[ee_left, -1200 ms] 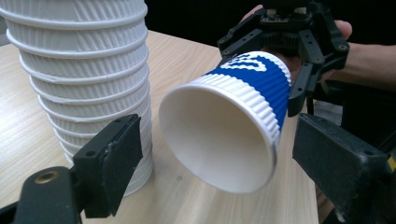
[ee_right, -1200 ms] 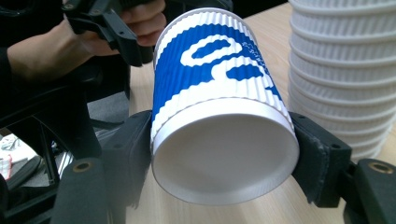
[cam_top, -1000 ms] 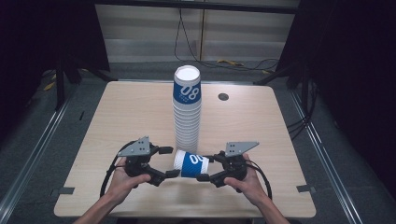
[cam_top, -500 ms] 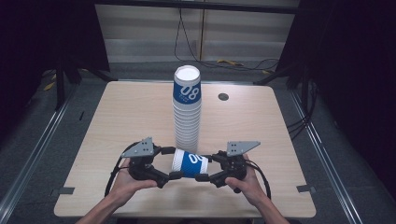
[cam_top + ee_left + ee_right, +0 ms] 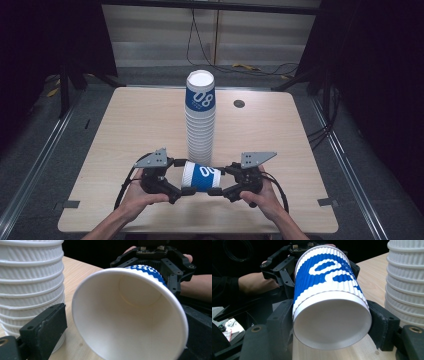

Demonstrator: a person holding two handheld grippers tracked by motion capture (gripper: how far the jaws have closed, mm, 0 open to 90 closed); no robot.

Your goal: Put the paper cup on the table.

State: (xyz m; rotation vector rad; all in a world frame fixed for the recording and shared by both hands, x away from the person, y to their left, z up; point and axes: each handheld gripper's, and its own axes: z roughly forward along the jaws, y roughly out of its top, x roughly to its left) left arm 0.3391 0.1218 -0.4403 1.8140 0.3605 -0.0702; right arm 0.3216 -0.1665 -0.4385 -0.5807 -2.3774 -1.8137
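It looked like a lab or a recording studio set up for handling trials rather than a home. A plain light wooden surface [image 5: 125, 135] stood alone on a grey floor [image 5: 45, 135], ringed by black curtains [image 5: 380, 75] and dark stands. Loose cables [image 5: 200, 45] ran along a pale back wall [image 5: 150, 35], and metal rails [image 5: 30, 170] flanked the floor on both sides.

My high view looks forward and down on the table [image 5: 125, 130]; both gripper views, facing each other, closely share the cup [image 5: 130, 315].
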